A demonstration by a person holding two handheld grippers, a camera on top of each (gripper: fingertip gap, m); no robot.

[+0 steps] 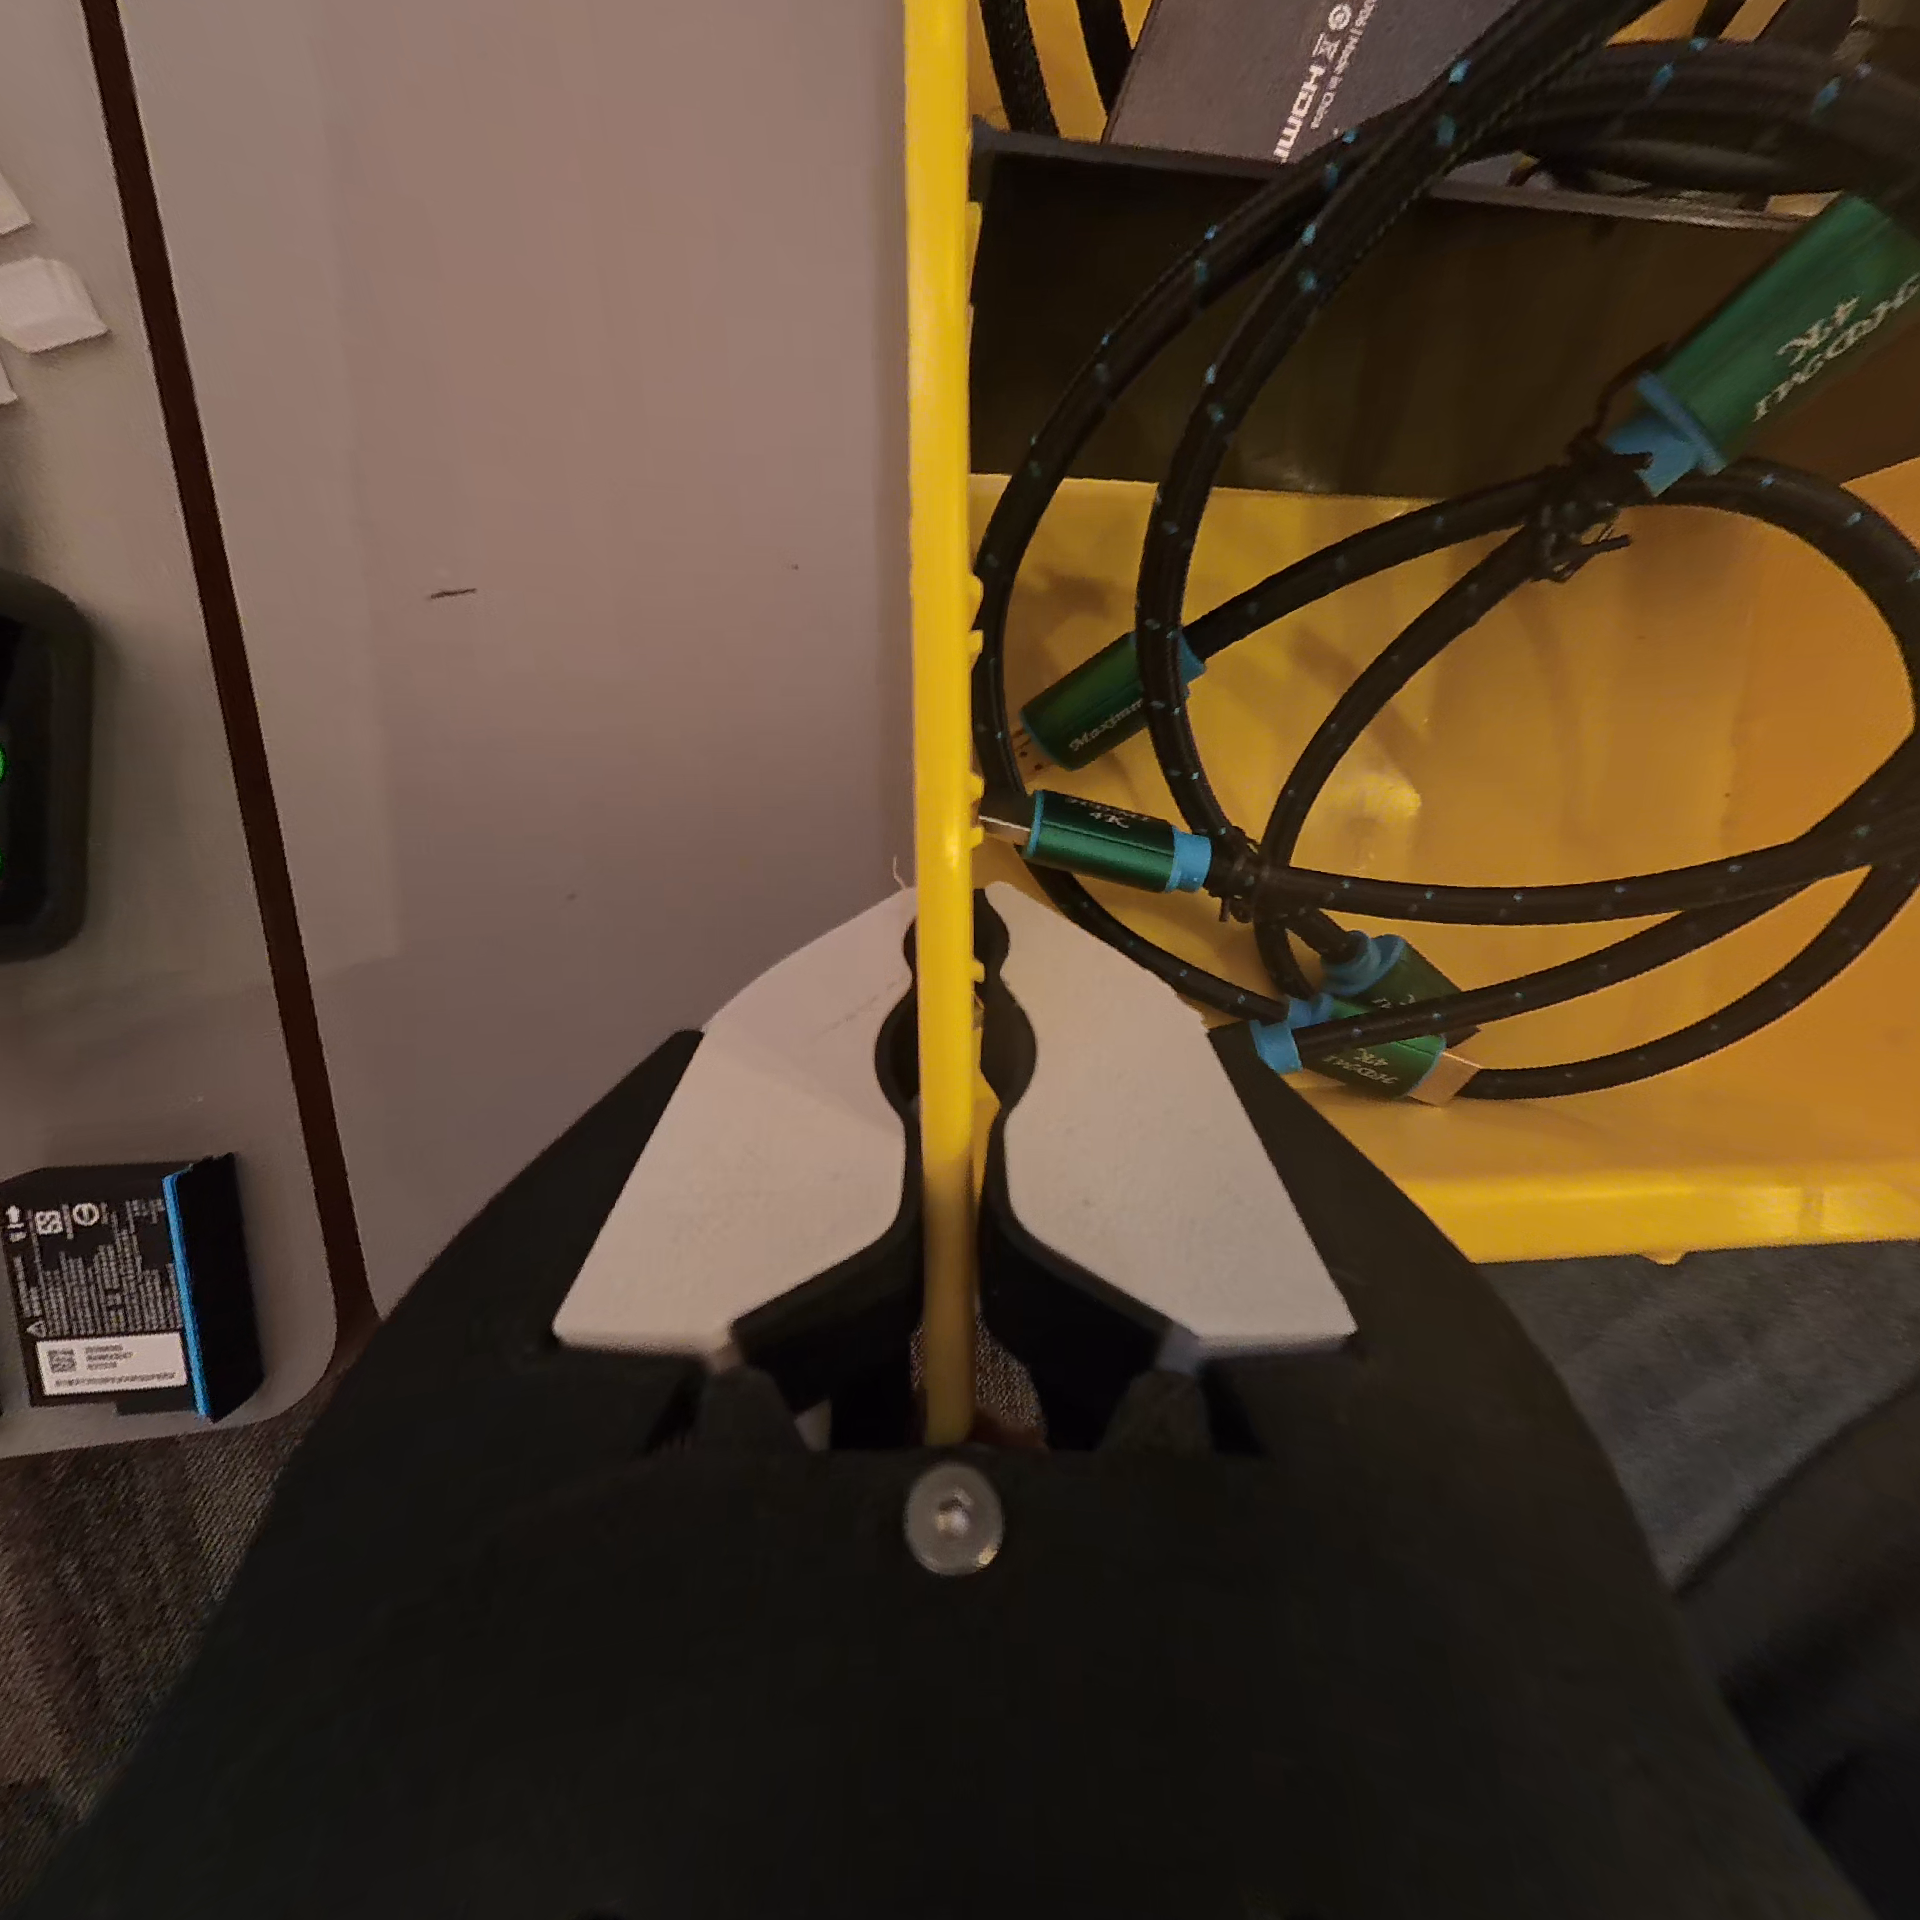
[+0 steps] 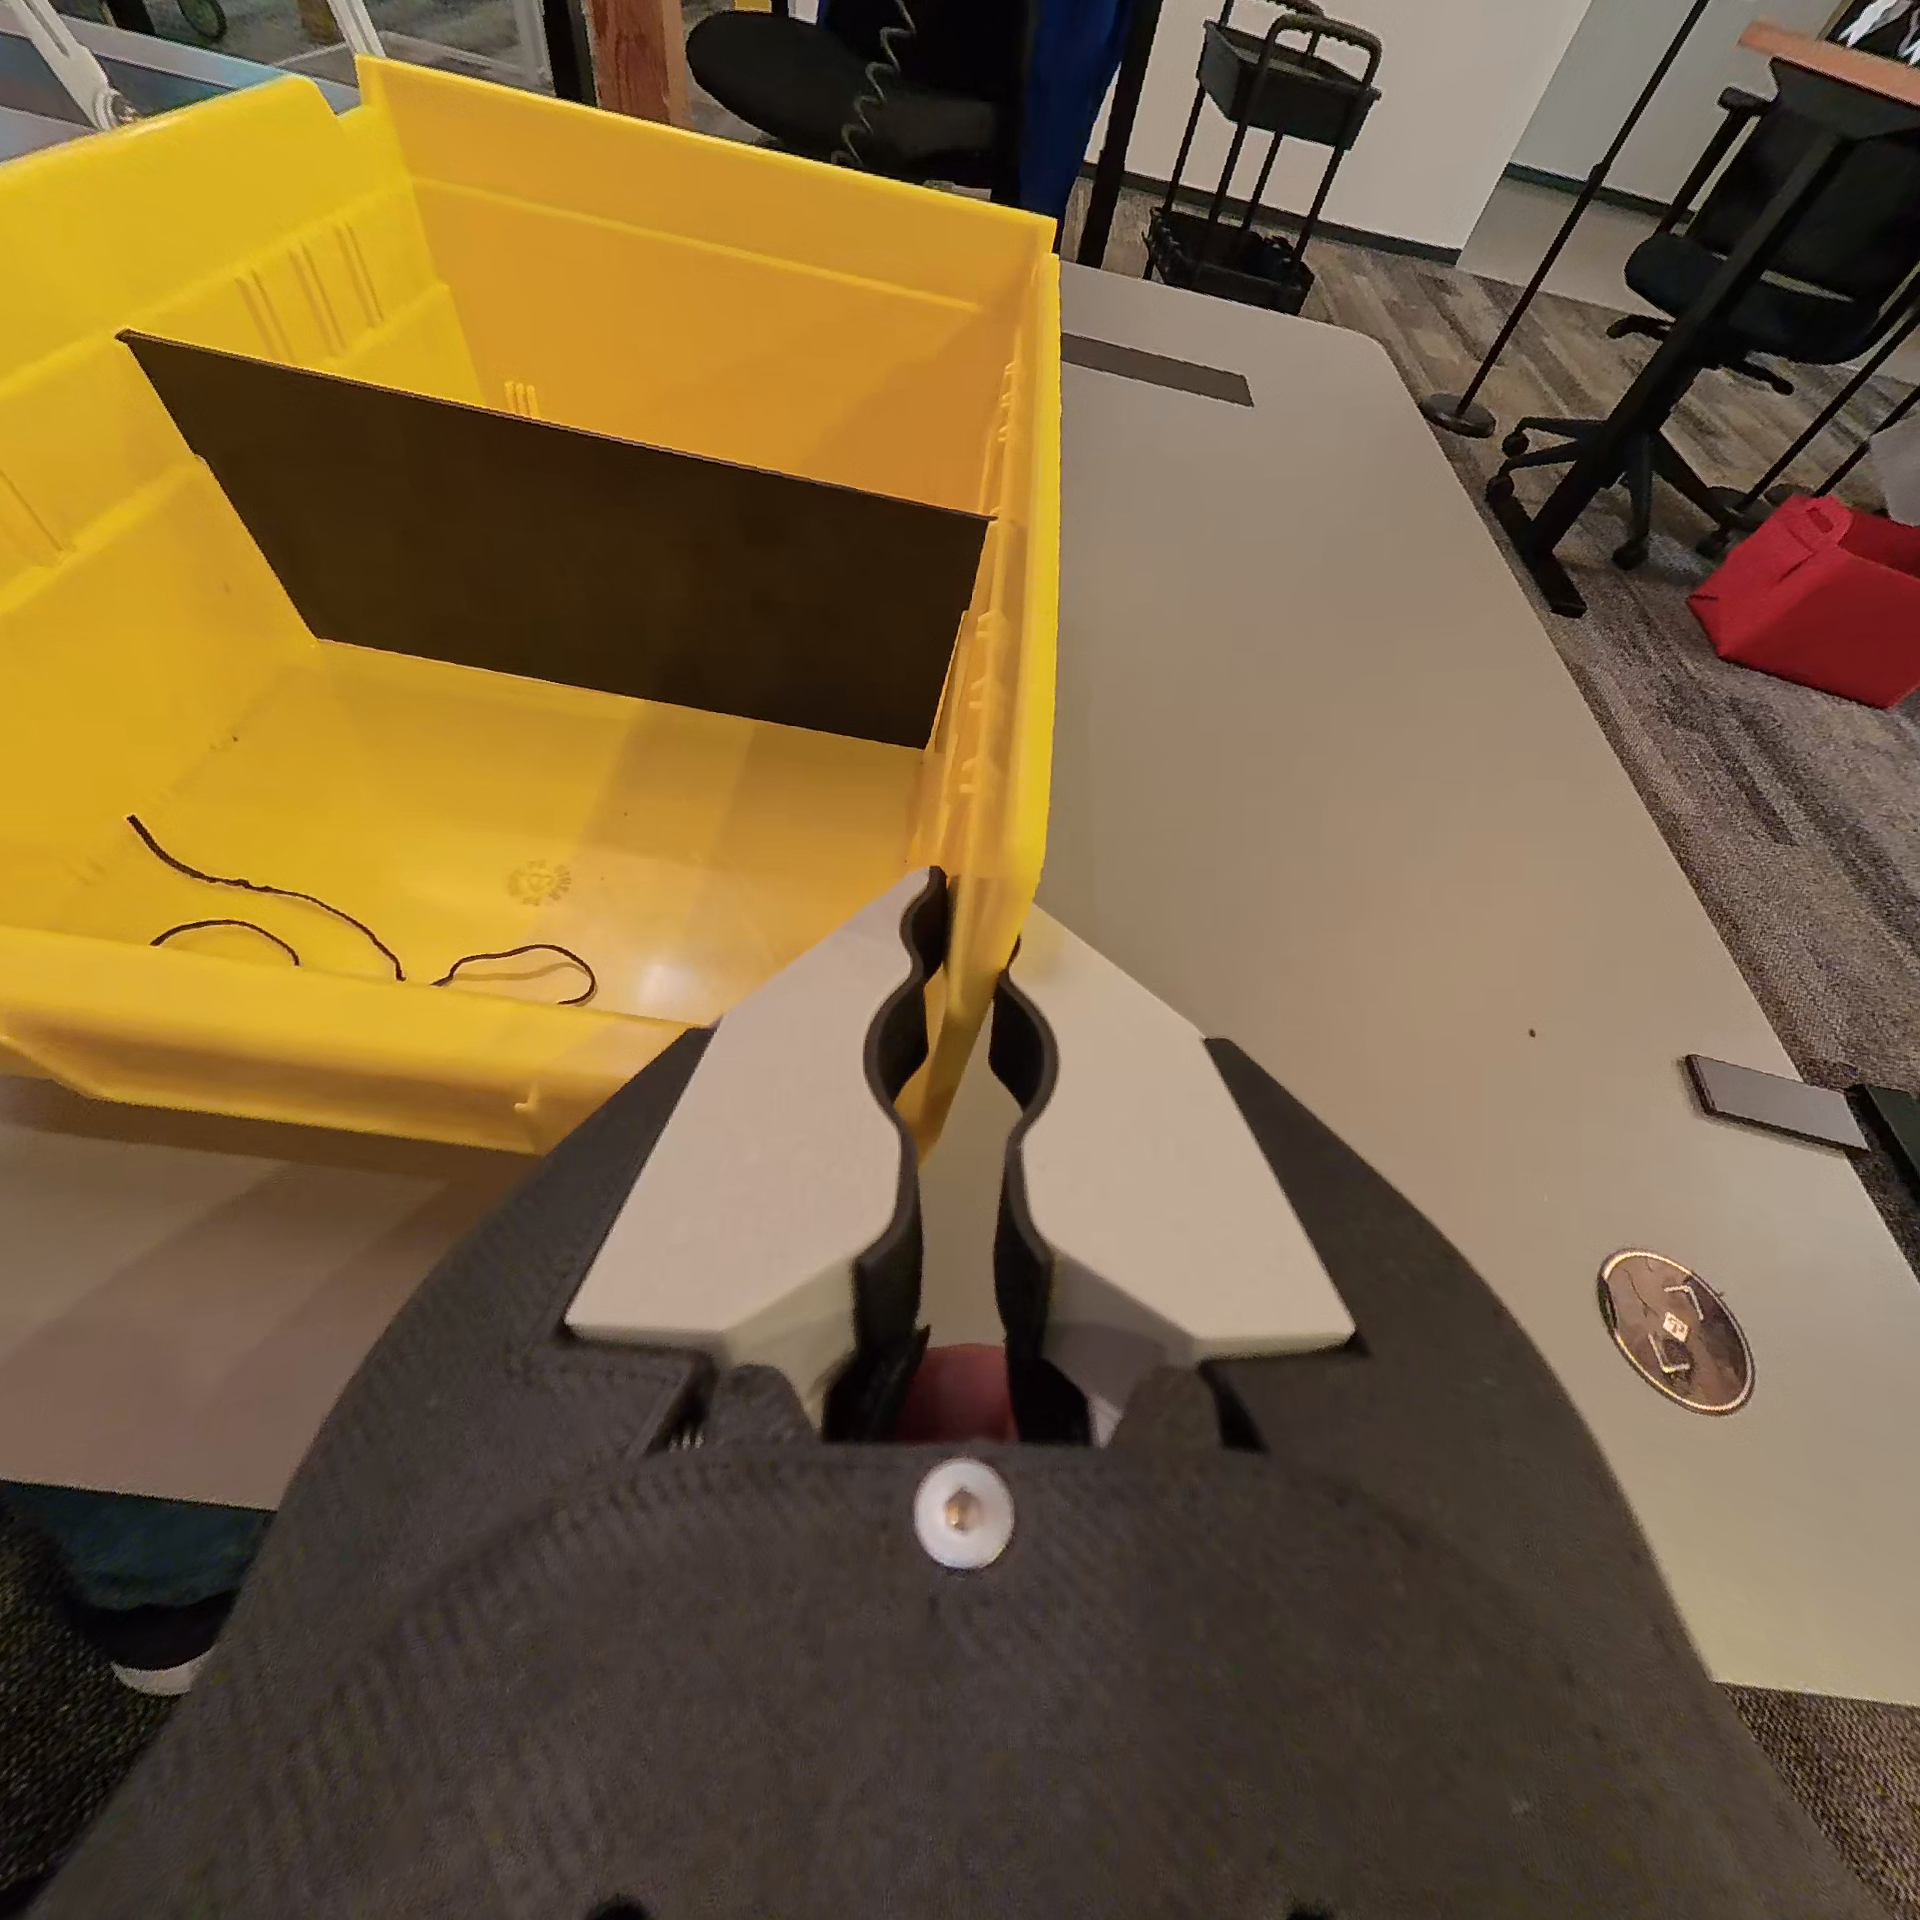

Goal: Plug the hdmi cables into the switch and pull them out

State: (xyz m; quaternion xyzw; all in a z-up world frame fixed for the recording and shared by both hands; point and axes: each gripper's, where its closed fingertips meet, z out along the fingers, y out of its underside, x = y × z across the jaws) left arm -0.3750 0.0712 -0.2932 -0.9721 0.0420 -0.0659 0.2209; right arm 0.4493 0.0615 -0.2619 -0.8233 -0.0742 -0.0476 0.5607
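Observation:
My left gripper (image 1: 948, 904) is shut on the thin side wall (image 1: 935, 416) of a yellow bin. Right of that wall, on the bin floor, lie coiled black braided HDMI cables (image 1: 1351, 894) with green connectors (image 1: 1101, 836). The dark grey switch (image 1: 1247, 83) sits at the top behind a black divider (image 1: 1195, 312). My right gripper (image 2: 977, 914) is shut on the right wall (image 2: 1023, 623) of a yellow bin. The bin's near compartment holds only loose black threads (image 2: 312, 914) in front of a black divider (image 2: 582, 561). I cannot tell if both are the same bin.
The grey table (image 1: 571, 520) carries a black battery pack (image 1: 125, 1288) and a dark device (image 1: 31, 769) at the left. In the right wrist view the table (image 2: 1351, 831) has a round metal grommet (image 2: 1675, 1332). Beyond it are office chairs (image 2: 1766, 260) and a red bag (image 2: 1818, 613).

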